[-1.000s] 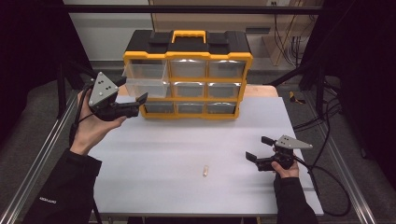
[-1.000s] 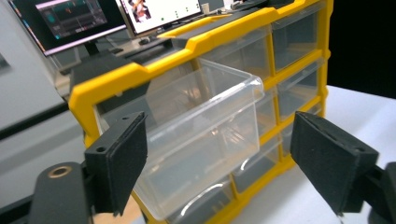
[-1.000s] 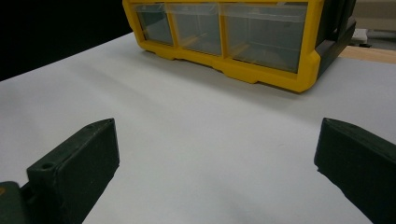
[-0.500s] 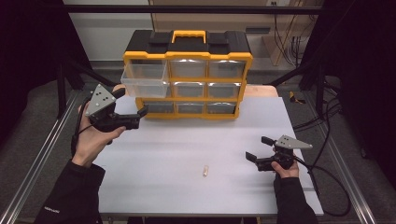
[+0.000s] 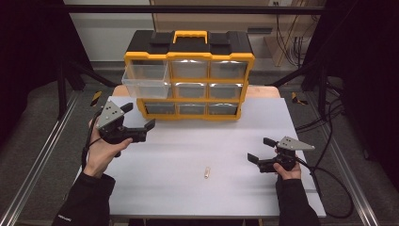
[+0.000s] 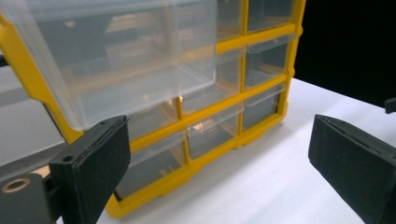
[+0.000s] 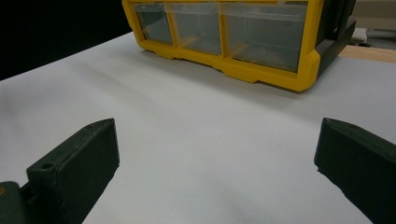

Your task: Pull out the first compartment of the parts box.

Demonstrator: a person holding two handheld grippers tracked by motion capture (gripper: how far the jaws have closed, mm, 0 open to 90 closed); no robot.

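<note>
- Left gripper: jaws spread, just been opening, nothing between them; it sits below the pulled-out clear drawer, apparently released to receive a part.
- Right gripper: jaws spread, empty, resting on the table.
- Small pale part: lies between both grippers, within reach.

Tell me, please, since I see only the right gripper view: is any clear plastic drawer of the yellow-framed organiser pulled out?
Observer: Yes, the top-left clear plastic drawer stands pulled out of the yellow-framed organiser.
Operator: Where is the left gripper?
Observer: The left gripper hovers before the lower-left drawers; its jaws have just been opening, empty.
Operator: Anything loose?
Observer: A small pale object lies untouched on the white table.
</note>
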